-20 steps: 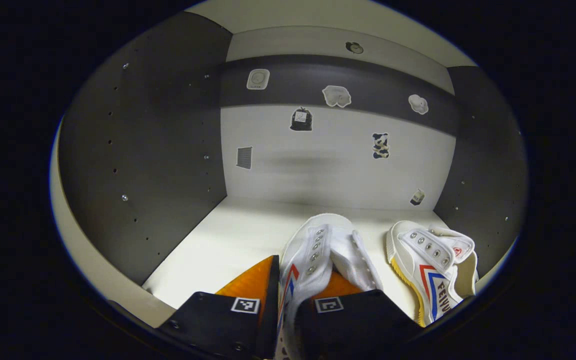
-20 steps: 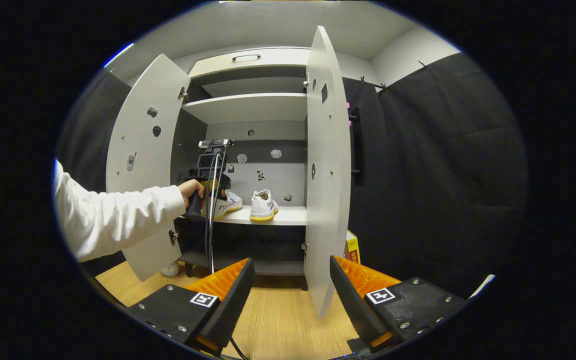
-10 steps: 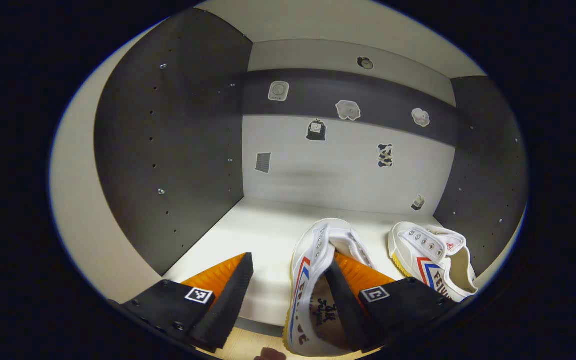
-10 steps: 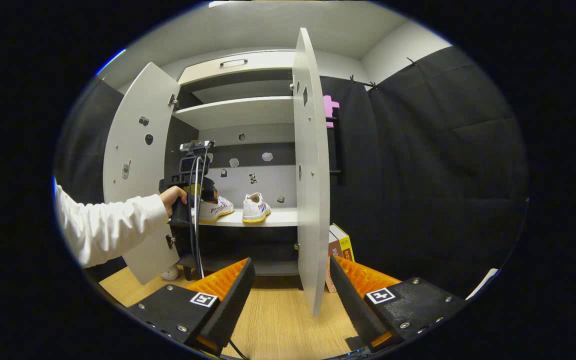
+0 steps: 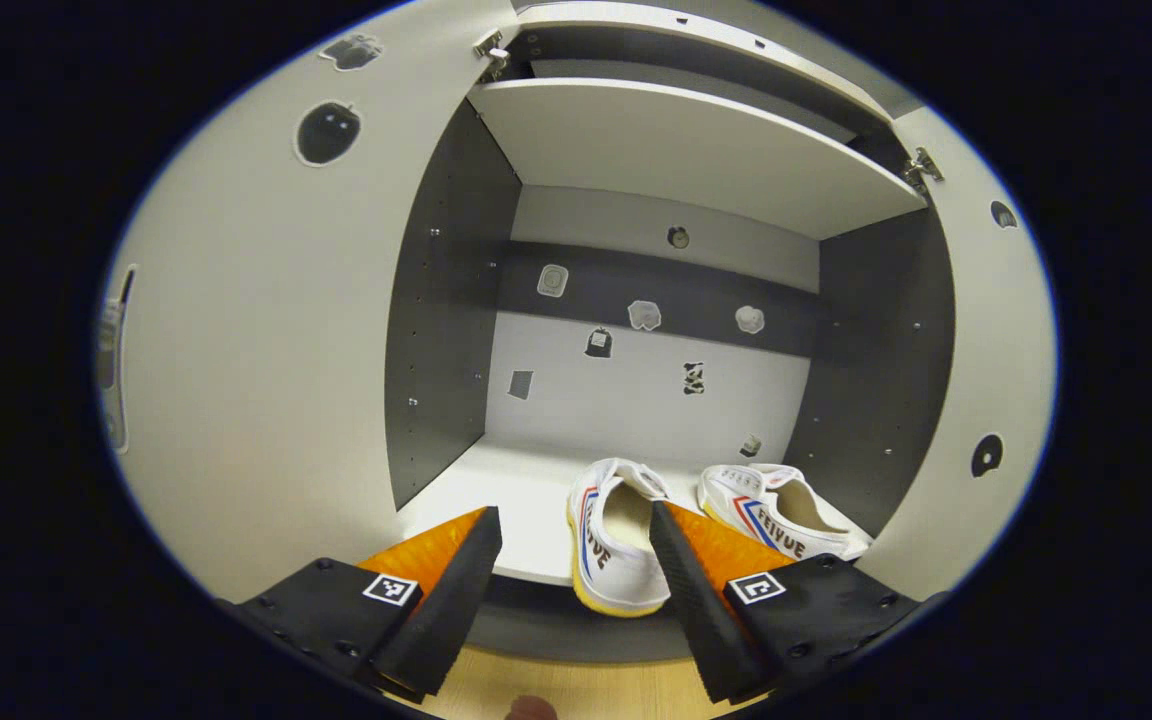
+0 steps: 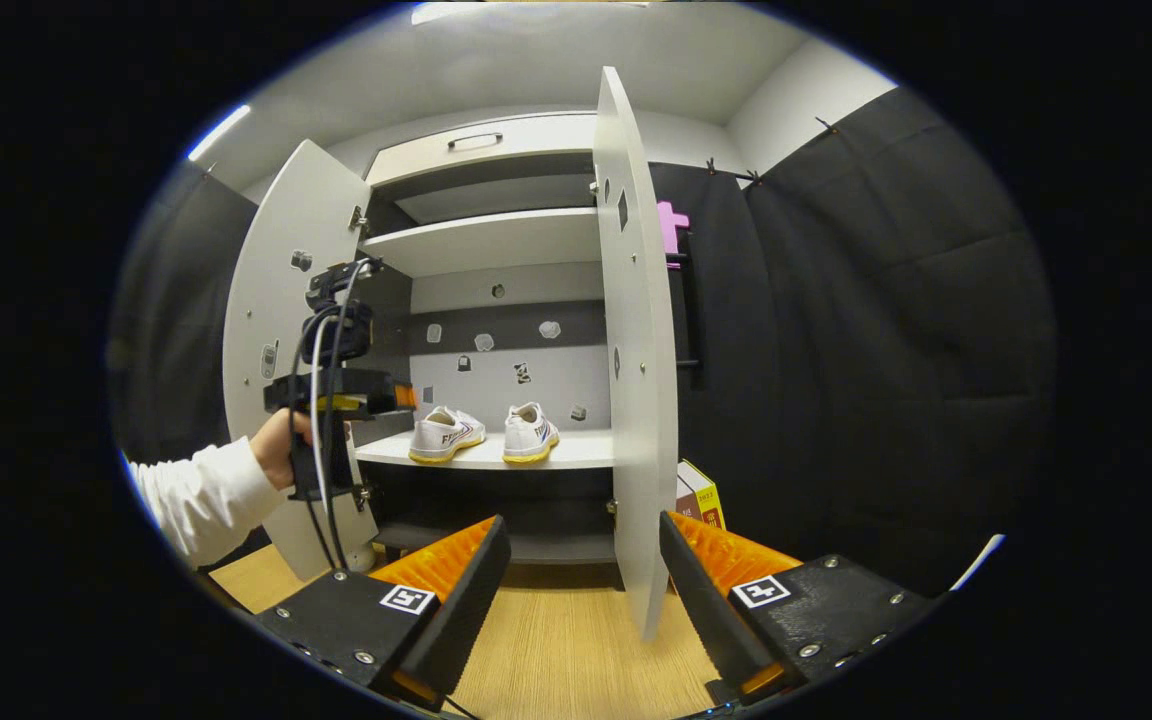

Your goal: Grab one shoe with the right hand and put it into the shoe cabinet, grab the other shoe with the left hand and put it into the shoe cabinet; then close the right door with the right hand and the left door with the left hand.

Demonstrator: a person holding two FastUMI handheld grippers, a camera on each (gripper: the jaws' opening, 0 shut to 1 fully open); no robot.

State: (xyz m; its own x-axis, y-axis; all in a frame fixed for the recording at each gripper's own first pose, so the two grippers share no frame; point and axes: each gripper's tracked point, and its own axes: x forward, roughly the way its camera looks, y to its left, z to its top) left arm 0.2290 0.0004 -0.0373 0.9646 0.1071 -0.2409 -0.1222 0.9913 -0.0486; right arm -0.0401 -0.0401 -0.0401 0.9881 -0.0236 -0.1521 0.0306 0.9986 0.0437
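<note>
Both shoes sit side by side on the middle shelf (image 6: pixel 576 450) of the shoe cabinet (image 6: pixel 496 170); the left shoe (image 5: pixel 616 540) has its heel at the shelf's front edge, and the right shoe (image 5: pixel 786 510) is just beside it, near the dark side wall. Your left gripper (image 5: pixel 571 575) is spread wide with nothing in it, in front of the shelf. Your right gripper (image 6: pixel 581 590) is spread wide too, low over the wooden floor (image 6: pixel 556 650). The left door (image 6: pixel 286 330) and the right door (image 6: pixel 636 350) stand open; a cardboard box (image 6: pixel 701 490) sits past the right door.
</note>
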